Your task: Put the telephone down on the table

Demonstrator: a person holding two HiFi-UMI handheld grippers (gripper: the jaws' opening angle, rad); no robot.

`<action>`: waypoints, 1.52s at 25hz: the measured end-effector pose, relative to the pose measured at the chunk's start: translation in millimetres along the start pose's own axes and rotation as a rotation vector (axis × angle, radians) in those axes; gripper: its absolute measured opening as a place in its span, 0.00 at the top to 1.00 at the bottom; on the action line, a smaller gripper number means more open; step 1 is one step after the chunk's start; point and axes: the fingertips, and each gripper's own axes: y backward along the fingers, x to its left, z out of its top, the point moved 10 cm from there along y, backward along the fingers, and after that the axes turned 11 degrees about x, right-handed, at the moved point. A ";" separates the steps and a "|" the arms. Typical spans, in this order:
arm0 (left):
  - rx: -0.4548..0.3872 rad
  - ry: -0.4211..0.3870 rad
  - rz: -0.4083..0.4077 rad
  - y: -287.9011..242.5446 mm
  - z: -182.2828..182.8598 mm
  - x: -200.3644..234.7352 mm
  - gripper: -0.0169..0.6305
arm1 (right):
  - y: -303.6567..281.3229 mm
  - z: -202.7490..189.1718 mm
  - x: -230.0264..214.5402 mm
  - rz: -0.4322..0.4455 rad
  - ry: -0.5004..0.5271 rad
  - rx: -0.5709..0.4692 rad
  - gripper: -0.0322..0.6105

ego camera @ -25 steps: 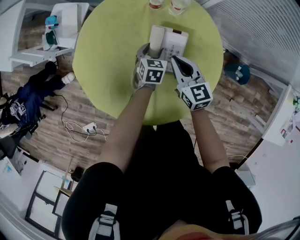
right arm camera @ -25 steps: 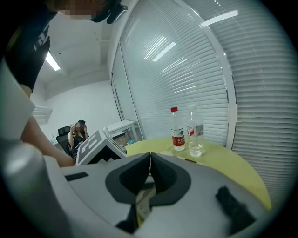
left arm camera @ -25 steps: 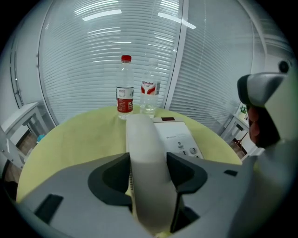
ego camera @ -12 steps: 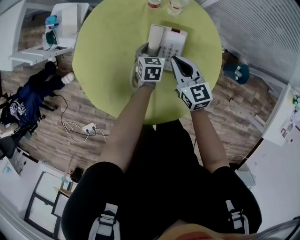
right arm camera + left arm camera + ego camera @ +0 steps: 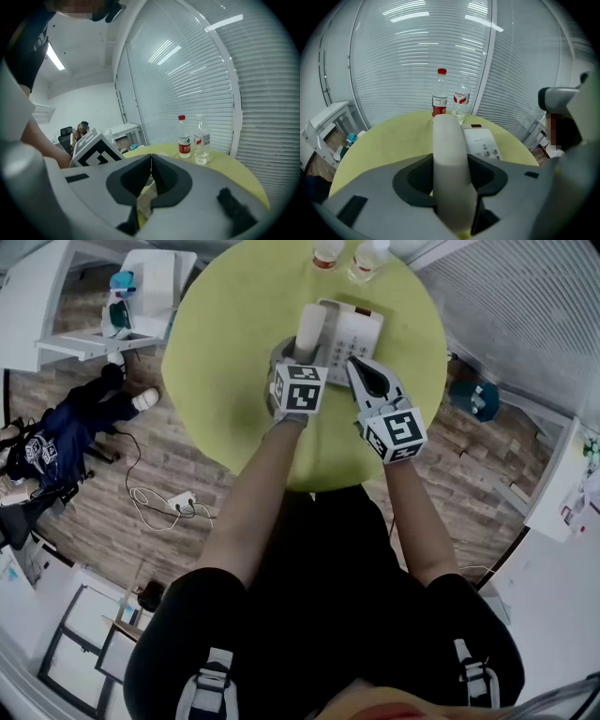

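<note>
left gripper (image 5: pixel 453 185): my jaws, just closing, clamp the handset (image 5: pixel 448 140) (at the telephone base's (image 5: pixel 356 334) left side) | right gripper (image 5: pixel 150 160): jaws together, just beside | counter (image 5: pixel 225 362) beneath

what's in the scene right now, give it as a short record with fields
table: round, yellow-green
telephone base: on the table, keypad up
handset: left of the keypad, in the left gripper
left gripper: jaws have just been closing, gripping the handset
right gripper: jaws together, by the telephone base
far edge: red-capped bottle and clear bottle, standing
</note>
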 end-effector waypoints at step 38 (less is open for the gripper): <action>0.067 0.076 0.082 34.6 -52.0 189.1 0.63 | -113.1 34.7 117.1 0.072 0.037 0.046 0.92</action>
